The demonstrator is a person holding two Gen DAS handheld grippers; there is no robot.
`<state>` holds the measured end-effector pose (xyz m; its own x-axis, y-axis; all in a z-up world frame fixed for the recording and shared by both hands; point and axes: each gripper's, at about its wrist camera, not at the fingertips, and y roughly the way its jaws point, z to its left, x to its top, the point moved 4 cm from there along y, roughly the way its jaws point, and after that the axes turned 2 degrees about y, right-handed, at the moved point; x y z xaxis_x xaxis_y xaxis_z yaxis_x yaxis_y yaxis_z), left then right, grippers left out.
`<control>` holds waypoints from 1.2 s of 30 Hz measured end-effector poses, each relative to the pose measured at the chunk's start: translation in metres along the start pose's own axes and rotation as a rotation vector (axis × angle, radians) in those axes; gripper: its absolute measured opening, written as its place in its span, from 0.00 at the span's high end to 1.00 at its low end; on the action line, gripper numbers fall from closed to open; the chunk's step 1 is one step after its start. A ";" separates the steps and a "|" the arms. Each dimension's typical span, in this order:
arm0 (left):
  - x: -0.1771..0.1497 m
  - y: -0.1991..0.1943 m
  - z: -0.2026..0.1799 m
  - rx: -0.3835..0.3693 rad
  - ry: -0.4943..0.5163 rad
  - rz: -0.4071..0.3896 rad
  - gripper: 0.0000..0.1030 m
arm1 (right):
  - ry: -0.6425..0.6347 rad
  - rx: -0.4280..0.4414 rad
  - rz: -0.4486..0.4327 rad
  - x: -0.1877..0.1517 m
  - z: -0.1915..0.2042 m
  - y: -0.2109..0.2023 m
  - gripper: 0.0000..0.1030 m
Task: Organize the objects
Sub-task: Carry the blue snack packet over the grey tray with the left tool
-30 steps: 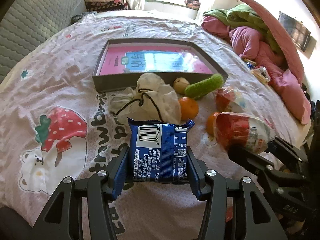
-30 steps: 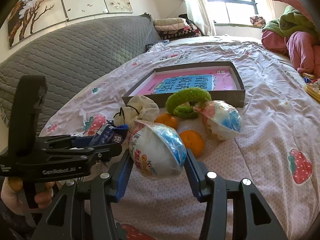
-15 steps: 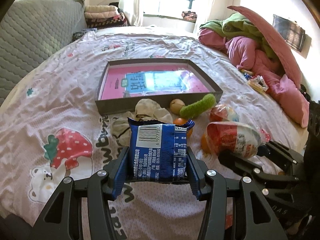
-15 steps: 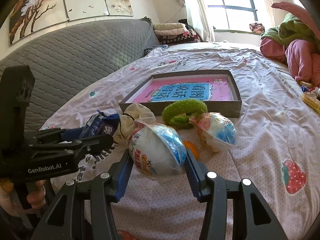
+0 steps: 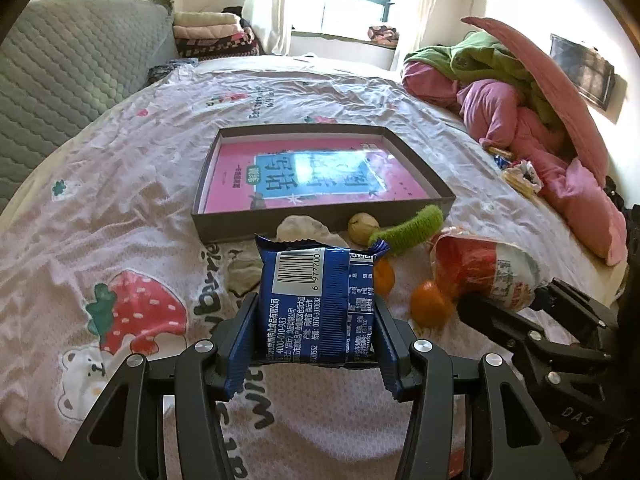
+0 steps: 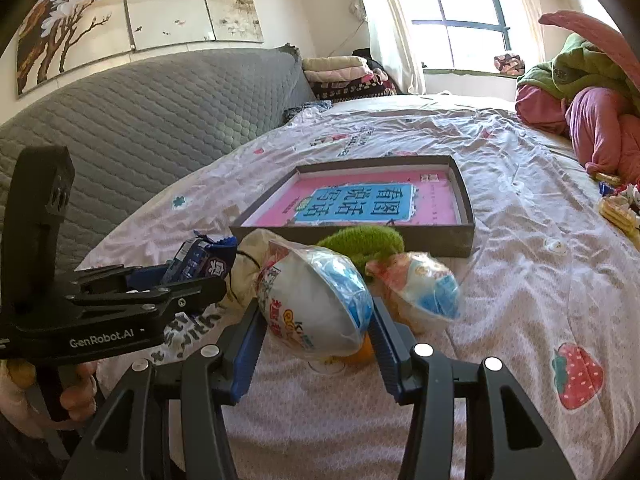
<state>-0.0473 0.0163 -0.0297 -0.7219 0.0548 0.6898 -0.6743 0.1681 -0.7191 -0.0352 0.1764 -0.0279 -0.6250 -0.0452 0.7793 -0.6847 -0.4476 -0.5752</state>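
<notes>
Your left gripper [image 5: 316, 320] is clamped on the blue snack packet [image 5: 318, 304]; the packet stands upright between the two blue pads, barcode face toward the camera, its crimped top edge rising above the fingertips, and it hangs clear of the bedsheet [image 5: 120, 200]. Your right gripper [image 6: 316, 316] is closed on the wrapped egg-shaped toy [image 6: 314, 300]; the egg sits tilted between the pads, white and blue side up, filling the gap from pad to pad. In the left wrist view that same egg shows its red side, held off to the right of your packet and a little farther forward.

Ahead of both claws lies the grey box lid [image 5: 424, 178] with a pink book [image 5: 320, 176] flat inside it; it rests on the sheet, well beyond your fingertips. Between your grippers and the lid's near wall you have a loose cluster; a cream drawstring pouch [image 5: 304, 232] just behind the packet, a small brown round fruit [image 5: 362, 228] touching a green fuzzy ring [image 5: 408, 230], two oranges [image 5: 430, 306] near the right claw, and a second wrapped egg [image 6: 424, 292] lying on the sheet just right of the one you hold. In the right wrist view your left gripper sits to the left, a hand [image 6: 76, 394] beneath it on the handle.
</notes>
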 end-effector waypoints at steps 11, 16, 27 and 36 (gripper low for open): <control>0.021 0.007 0.004 0.024 -0.002 -0.021 0.47 | -0.038 -0.022 -0.054 0.028 0.003 -0.001 0.50; 0.029 0.010 0.006 0.014 -0.007 -0.032 0.47 | -0.046 -0.044 -0.070 0.038 -0.001 0.001 0.50; 0.053 0.022 0.015 0.026 0.002 -0.059 0.47 | -0.061 -0.058 -0.086 0.060 -0.011 0.015 0.50; 0.071 0.044 0.023 0.038 0.007 -0.059 0.47 | -0.072 -0.051 -0.090 0.073 -0.016 0.032 0.50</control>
<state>-0.1321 0.0047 -0.0142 -0.6800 0.0530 0.7313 -0.7208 0.1340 -0.6800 -0.1092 0.1730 0.0065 -0.5327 -0.0713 0.8433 -0.7566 -0.4064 -0.5123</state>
